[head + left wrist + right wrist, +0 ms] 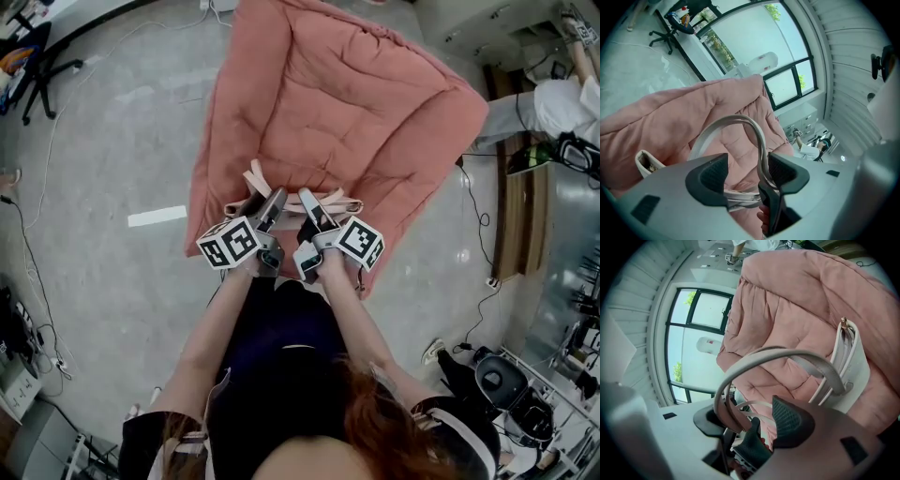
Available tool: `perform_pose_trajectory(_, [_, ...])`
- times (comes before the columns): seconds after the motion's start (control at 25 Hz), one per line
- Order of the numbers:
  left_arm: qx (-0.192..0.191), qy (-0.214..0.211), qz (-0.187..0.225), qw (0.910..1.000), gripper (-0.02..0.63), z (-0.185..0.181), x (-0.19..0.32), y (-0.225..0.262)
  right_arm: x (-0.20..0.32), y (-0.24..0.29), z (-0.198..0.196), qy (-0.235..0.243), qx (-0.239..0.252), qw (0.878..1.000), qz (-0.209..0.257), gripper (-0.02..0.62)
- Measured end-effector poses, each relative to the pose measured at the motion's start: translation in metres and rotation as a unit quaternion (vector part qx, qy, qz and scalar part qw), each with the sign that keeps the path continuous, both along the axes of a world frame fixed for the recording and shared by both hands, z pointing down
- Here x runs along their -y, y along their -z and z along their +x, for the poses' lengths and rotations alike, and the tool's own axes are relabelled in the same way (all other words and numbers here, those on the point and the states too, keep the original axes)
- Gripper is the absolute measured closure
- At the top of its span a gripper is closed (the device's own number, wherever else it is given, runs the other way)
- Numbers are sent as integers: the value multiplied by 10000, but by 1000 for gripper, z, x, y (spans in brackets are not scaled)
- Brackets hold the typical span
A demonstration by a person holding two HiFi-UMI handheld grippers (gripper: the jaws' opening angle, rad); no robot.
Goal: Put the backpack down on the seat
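Observation:
The backpack (255, 178) is pale, with whitish straps, and rests on the front edge of the pink quilted seat (347, 103); my grippers hide most of it in the head view. My left gripper (270, 202) and right gripper (309, 201) hover side by side just over it. In the left gripper view the jaws (747, 176) stand wide apart, and a pale strap loop (740, 119) passes between them, lying along the right pad without being pinched. In the right gripper view the jaws (750, 420) are also wide, with a strap (778, 355) arching through. The bag's body (851, 366) leans on the cushion.
Grey floor surrounds the seat, with a white tape strip (157, 217) to its left and cables (473, 202) to its right. A black office chair (33, 56) stands at the far left. A person in white (553, 103) is at the right by a counter. Windows (754, 42) lie beyond the seat.

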State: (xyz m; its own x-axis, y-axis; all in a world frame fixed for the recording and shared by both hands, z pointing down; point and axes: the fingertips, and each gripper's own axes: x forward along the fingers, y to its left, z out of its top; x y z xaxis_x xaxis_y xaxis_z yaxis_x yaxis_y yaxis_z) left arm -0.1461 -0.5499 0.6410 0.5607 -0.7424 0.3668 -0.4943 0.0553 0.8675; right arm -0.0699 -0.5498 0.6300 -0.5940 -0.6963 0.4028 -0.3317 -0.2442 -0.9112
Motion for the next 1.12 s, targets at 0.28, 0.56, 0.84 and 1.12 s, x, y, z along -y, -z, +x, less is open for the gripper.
perform_pose_trajectory(0.28, [137, 174, 234, 9995, 337, -6, -4, 11, -5, 17, 2, -102, 258, 9995, 160, 347])
perform_pose_trajectory(0.56, [184, 250, 317, 9990, 338, -1, -29, 21, -27, 32, 15, -86, 316, 9989, 346, 347])
perform_pose_trajectory(0.84, [238, 173, 568, 9980, 337, 20, -56, 40, -60, 45, 34, -74, 289, 9983, 496, 347])
perform_pose_trajectory(1.12, [407, 46, 849, 9955, 338, 28, -95, 57, -98, 60, 43, -57, 312, 9967, 748, 347])
